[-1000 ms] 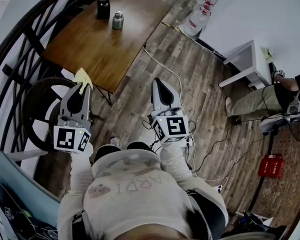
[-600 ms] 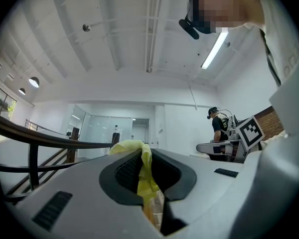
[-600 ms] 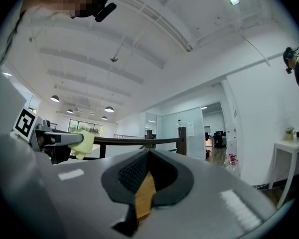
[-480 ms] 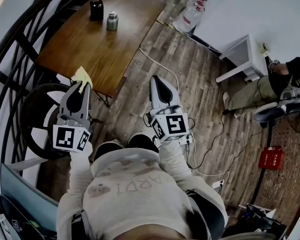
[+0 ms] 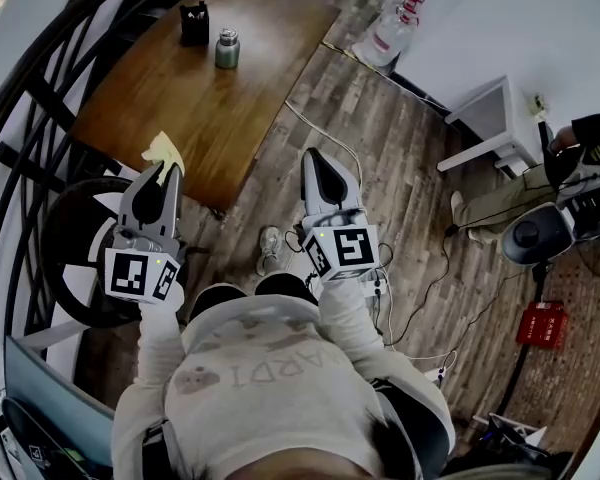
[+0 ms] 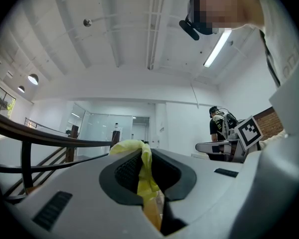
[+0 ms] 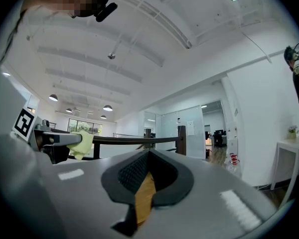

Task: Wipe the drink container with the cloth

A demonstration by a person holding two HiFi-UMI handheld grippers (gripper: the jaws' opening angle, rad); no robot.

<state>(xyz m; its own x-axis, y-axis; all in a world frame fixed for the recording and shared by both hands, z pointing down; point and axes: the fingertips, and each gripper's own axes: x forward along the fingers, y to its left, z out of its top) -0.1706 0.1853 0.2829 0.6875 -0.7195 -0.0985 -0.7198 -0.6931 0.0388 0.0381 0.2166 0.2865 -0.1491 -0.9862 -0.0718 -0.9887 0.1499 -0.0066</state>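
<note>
The drink container (image 5: 227, 49), a small grey-green metal bottle with a silver cap, stands upright near the far end of the brown wooden table (image 5: 210, 118), just beside a black box-shaped holder (image 5: 194, 23) and well apart from both grippers. The left gripper (image 5: 164, 171) hovers at the table's near edge, its 2 jaws pressed together on a crumpled yellow cloth (image 5: 163, 152). In the left gripper view the cloth (image 6: 135, 151) runs down between the dark pads (image 6: 125, 169) and bulges out over the tips. The right gripper (image 5: 316, 160) is held over the plank floor (image 5: 400, 198) beside the table's near corner. In the right gripper view its jaws meet at the tips with nothing between them (image 7: 148, 156).
</note>
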